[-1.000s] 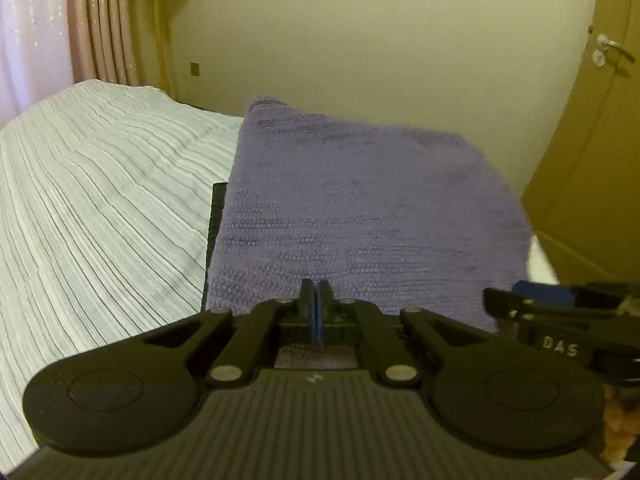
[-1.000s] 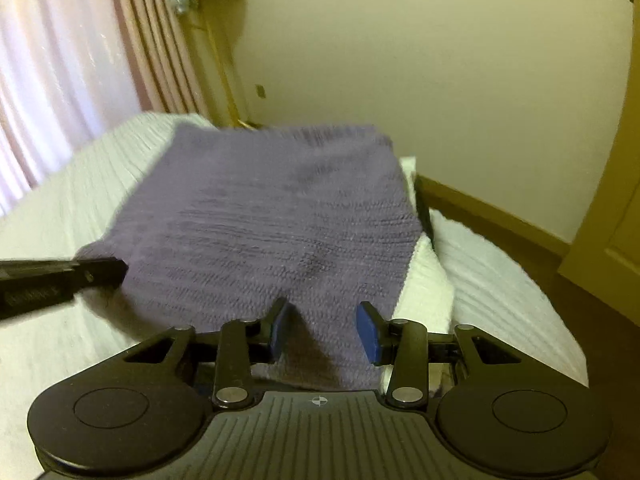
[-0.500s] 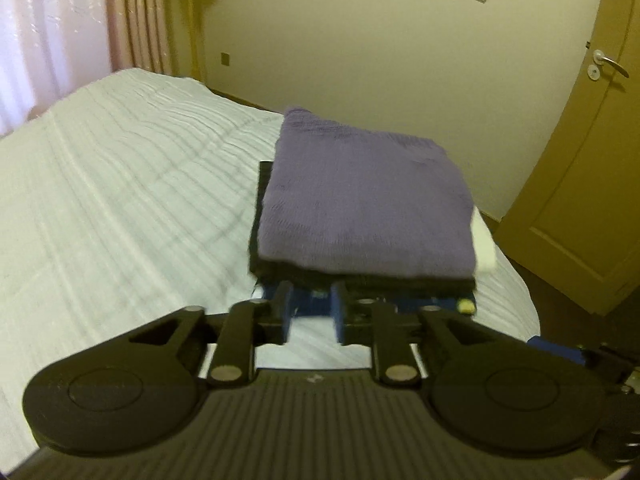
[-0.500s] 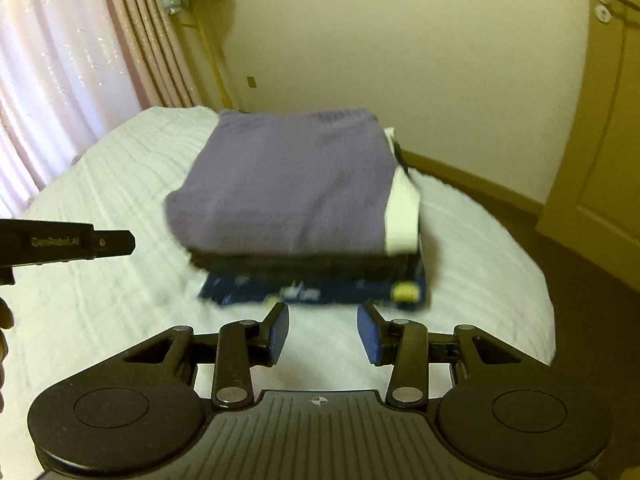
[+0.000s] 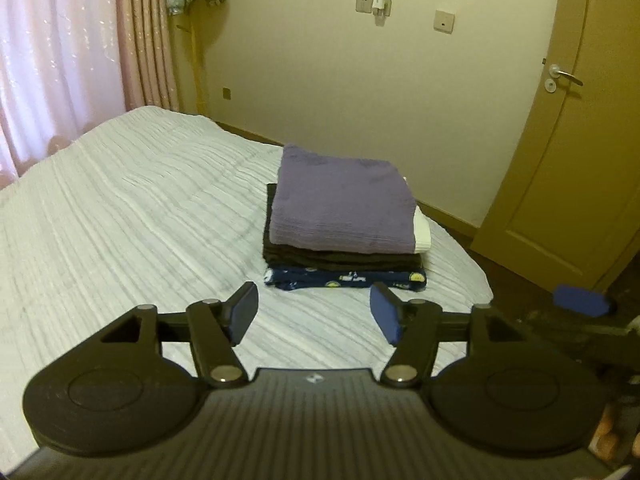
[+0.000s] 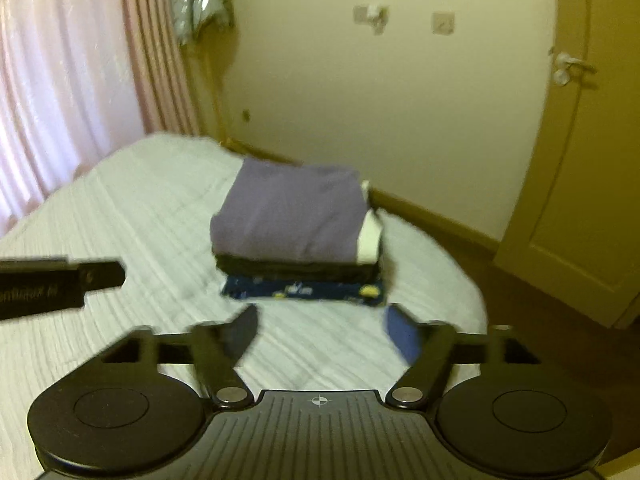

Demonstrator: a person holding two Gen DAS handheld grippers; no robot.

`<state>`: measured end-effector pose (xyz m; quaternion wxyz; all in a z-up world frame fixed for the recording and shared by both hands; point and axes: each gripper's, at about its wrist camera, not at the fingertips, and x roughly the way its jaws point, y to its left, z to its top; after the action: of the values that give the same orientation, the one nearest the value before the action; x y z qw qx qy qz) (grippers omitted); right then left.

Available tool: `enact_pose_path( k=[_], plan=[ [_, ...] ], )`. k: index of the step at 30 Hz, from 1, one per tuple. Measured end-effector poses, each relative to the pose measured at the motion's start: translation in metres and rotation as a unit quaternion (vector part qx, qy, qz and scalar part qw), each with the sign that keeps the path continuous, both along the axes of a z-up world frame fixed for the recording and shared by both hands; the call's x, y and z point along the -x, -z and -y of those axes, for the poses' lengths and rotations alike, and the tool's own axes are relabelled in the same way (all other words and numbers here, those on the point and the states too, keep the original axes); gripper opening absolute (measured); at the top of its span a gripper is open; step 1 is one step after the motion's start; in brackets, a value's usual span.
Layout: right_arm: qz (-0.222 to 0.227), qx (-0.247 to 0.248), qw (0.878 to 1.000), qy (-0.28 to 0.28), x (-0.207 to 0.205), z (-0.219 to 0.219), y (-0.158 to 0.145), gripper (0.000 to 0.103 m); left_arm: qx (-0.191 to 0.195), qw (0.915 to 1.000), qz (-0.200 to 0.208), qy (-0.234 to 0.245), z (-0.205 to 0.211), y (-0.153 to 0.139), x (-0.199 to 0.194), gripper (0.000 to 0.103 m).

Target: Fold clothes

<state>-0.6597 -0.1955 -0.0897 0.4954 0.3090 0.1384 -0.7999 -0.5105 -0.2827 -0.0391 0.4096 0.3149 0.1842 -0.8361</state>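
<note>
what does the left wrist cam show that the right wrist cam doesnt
Only the left wrist view shows the right gripper's blue pad poking in at the right edge, and it is sharp enough to show the wall switches clearly. Only the right wrist view shows the left gripper's black finger entering from the left; that view is blurred. Both show the stack of folded clothes on the white bed, purple piece on top, then black, navy print at the bottom, a white edge on its right side. Each view's own jaws stand open and empty, having just been opening.
</note>
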Motion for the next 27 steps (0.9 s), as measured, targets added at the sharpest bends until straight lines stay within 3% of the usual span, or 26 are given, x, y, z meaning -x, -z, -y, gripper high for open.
enact_pose_path(
  k=[4,14,27],
  plan=[
    [0.030,0.021,0.999,0.013,-0.002,-0.019,-0.016,0.078,-0.002,0.9999,0.013,-0.003,-0.020,-0.006,-0.010,0.066],
    [0.066,-0.009,0.997,0.028,-0.014,-0.050,-0.020,0.078,-0.008,0.9993,0.034,-0.012,-0.038,-0.001,-0.024,0.066],
    [0.028,-0.021,0.998,0.050,-0.034,-0.061,-0.008,0.078,0.009,0.9991,0.042,-0.002,-0.048,0.002,-0.026,0.066]
  ],
)
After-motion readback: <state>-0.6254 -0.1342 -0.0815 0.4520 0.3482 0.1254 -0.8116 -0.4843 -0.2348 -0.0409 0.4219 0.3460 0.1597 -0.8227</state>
